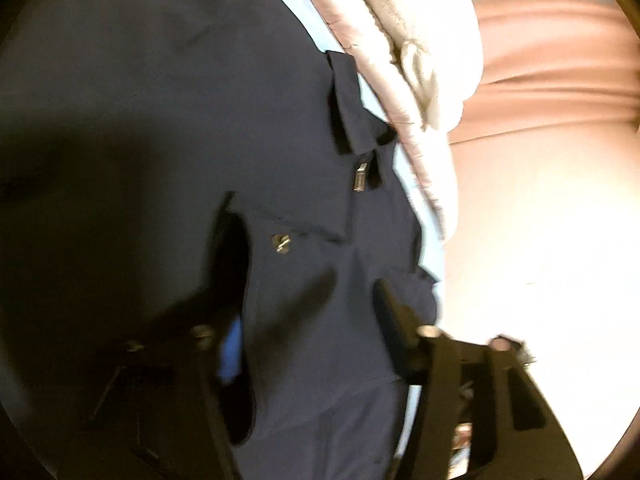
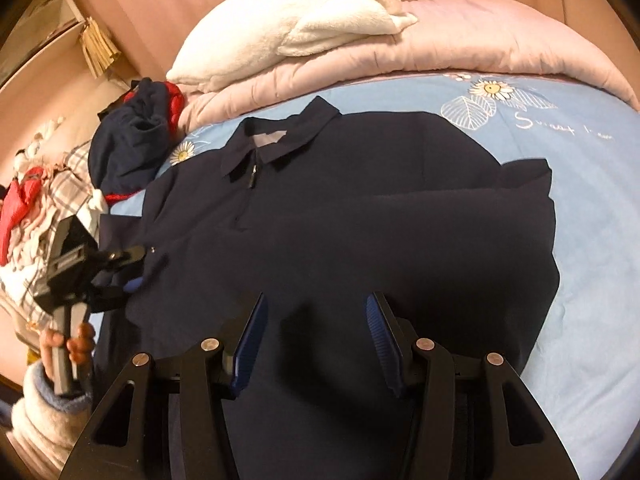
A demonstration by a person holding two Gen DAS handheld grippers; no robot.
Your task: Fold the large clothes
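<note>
While the dark shirt (image 2: 360, 208) lies flat on the bed (image 2: 592, 240), the left gripper (image 2: 130, 272) pinches its side edge. The right gripper (image 2: 316, 336) hovers open above the hem. Next, I think, the side gets folded over.

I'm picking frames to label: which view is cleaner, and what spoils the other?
Right wrist view: sharp, evenly lit, the navy polo shirt readable, only fisheye bending at the edges. Left wrist view: motion-smeared, blown-out glare at right, deep shadow at left over the shirt's zipper pull.

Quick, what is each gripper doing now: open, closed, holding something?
Left gripper: closed on the edge of the dark shirt.
Right gripper: open above the shirt, holding nothing.
</note>
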